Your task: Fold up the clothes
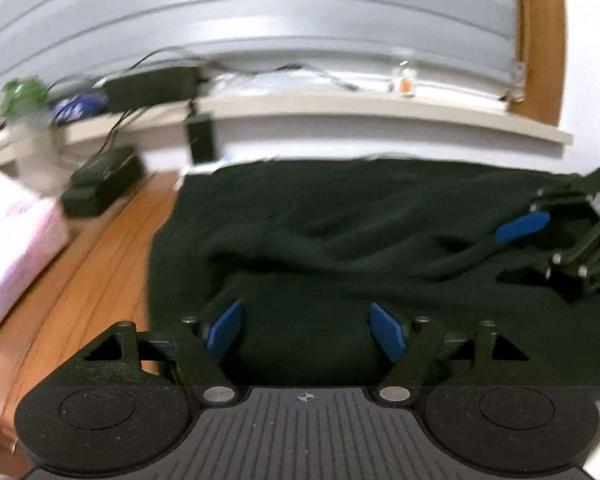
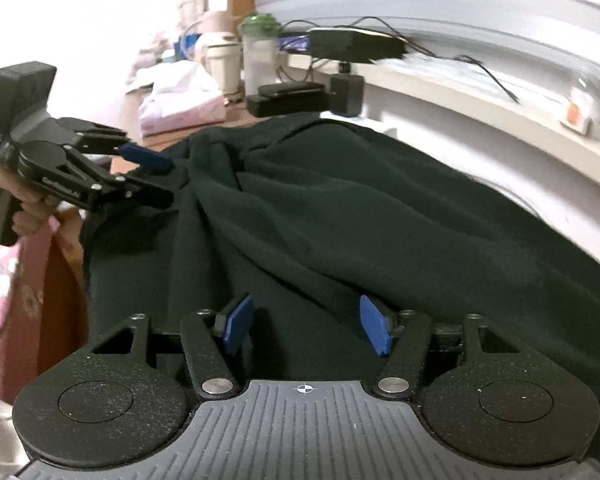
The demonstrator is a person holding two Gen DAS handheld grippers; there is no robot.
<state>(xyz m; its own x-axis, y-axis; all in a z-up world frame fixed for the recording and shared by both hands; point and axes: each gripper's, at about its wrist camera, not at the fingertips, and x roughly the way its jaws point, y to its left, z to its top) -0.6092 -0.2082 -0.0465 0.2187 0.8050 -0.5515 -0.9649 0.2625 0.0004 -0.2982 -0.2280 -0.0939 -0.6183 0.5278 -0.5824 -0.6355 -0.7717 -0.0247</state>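
Note:
A dark green garment (image 1: 340,240) lies rumpled across the wooden table (image 1: 100,280), with folds running across it. In the left wrist view my left gripper (image 1: 306,332) hovers over the garment's near part, blue pads wide apart and nothing pinched between them. My right gripper (image 1: 504,256) reaches in from the right over a fold. In the right wrist view the right gripper (image 2: 306,330) is open above the garment (image 2: 360,220), pads clear of the cloth. A hand holds the left gripper (image 2: 170,184) at the garment's bunched left edge, jaws apart.
A pink tissue pack (image 1: 16,248) and black boxes with cables (image 1: 100,184) sit on the table's left end. A bottle with a green lid (image 2: 260,52) and cups stand behind. A pale windowsill (image 1: 380,116) with a small jar (image 1: 404,80) runs behind the garment.

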